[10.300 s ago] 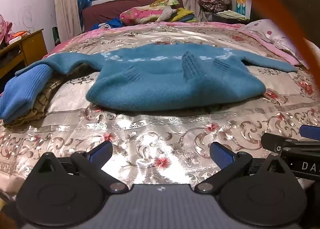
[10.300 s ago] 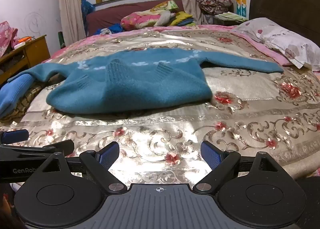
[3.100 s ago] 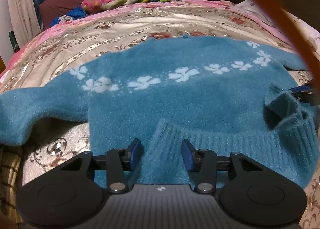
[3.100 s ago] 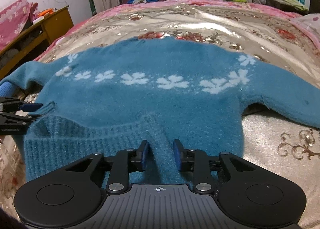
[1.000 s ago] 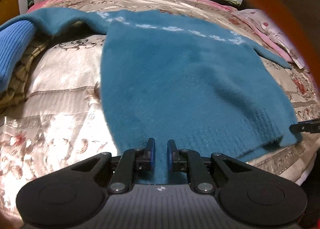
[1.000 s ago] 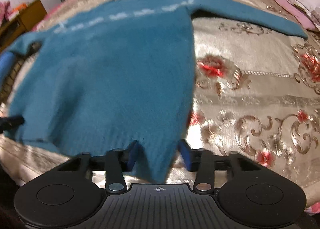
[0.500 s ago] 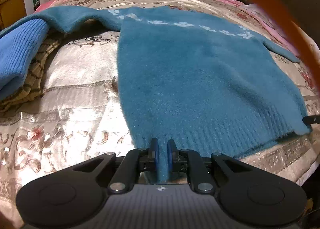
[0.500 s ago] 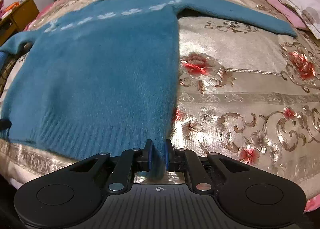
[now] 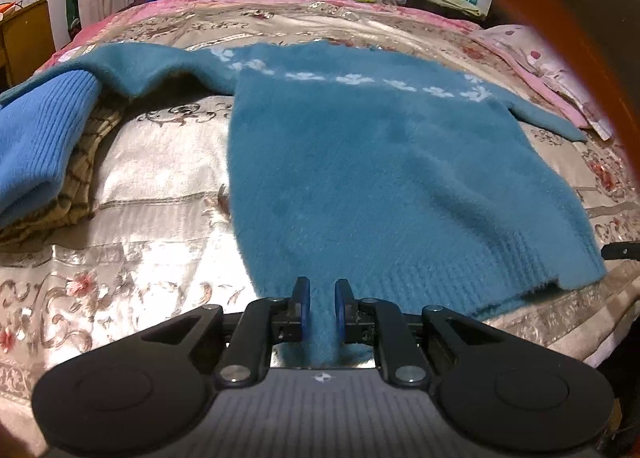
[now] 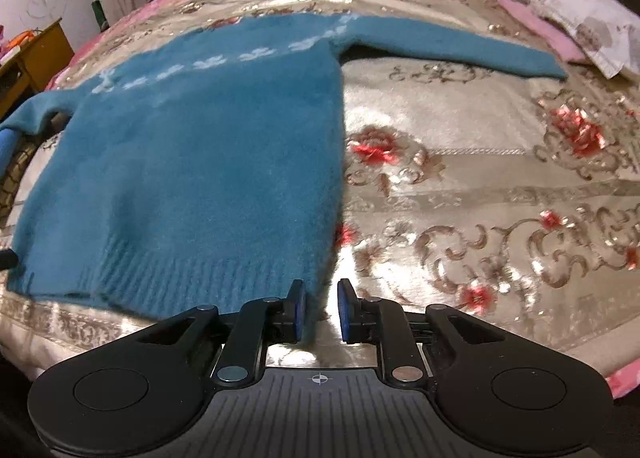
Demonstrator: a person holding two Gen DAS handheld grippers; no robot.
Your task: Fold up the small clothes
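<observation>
Sweater position: the sweater point(image 9: 384, 162) lies flat on the bed point(image 10: 500, 186), hem toward you, sleeves spread to either side; its hem sits near the bed's front edge.
Left gripper: your left gripper point(image 9: 320, 304) stands narrow, with the hem's left corner between its pads. The fabric fills the gap, so you appear to hold it.
Right gripper: your right gripper point(image 10: 320, 308) stands narrow but slightly apart. The hem's right corner touches the left pad only; bed cover shows in the gap. Judge this grip loose or released.
Handling: expect a soft, fluffy, light knit. It drapes, stretches under pull and sags between two holds. The pile may slip from a shallow pinch.
Where to hold: take the ribbed hem at its corners, deep between the pads; the ribbing is the firmest part. For sleeves, take the cuffs.
Hidden: the neckline is too far to read. The left sleeve's cuff runs behind a blue knit point(image 9: 36, 146) on a checked pile. An orange strap point(image 9: 592, 58) cuts across the left view. Pad contact beneath the fabric cannot be seen.
</observation>
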